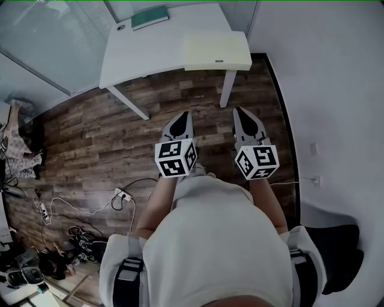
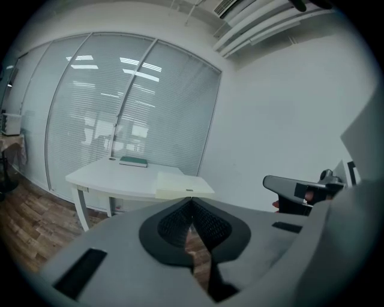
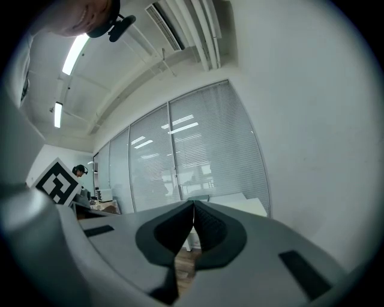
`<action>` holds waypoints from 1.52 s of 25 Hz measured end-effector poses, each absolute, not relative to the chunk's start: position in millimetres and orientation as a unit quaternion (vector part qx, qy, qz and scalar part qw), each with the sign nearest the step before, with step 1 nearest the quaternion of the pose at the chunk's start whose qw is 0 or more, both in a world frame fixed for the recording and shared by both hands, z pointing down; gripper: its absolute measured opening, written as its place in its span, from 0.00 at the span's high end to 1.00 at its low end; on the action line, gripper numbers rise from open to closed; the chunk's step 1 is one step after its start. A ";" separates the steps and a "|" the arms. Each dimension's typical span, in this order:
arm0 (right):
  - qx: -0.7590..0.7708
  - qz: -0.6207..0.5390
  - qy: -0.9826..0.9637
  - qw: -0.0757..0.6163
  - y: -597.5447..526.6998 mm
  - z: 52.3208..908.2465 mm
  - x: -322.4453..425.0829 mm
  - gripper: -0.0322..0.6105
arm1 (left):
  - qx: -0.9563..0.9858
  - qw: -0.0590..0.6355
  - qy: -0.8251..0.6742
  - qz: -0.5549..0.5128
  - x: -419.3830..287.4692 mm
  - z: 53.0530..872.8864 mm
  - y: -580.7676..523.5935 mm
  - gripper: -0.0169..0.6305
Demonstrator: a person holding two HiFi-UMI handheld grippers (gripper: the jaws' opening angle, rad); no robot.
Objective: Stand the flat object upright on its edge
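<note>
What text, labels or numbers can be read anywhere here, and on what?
No legible text in any view.
Left marker cube, right marker cube: square patterns, no letters.
Tag on the cream flat object: too small to read.
Green book: nothing readable.

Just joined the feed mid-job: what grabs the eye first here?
The left gripper and right gripper are held side by side over the wooden plank floor, both with jaws shut and empty. Ahead stands a white table, with a pale yellow flat rectangular slab lying flat at its right end and a dark green book at its far edge.
</note>
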State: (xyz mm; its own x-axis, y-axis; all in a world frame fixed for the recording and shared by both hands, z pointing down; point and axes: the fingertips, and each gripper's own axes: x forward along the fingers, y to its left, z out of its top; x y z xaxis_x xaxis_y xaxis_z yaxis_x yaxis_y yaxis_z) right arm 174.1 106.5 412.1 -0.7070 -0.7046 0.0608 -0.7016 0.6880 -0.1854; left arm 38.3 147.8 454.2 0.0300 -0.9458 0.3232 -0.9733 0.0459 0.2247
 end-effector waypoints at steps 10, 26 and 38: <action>-0.375 -0.103 0.921 -0.002 95.2 416.5 167.7 0.92 | 0.679 0.215 -0.701 0.040 30.1 462.2 141.3 0.94; -0.376 -0.120 0.919 -0.015 22.8 426.0 135.8 0.92 | 0.681 0.230 -0.694 0.036 -0.5 474.5 67.5 0.94; -0.383 -0.104 0.918 -0.017 -53.9 416.2 98.5 0.92 | 0.692 0.228 -0.684 0.034 -35.4 468.8 -7.7 0.94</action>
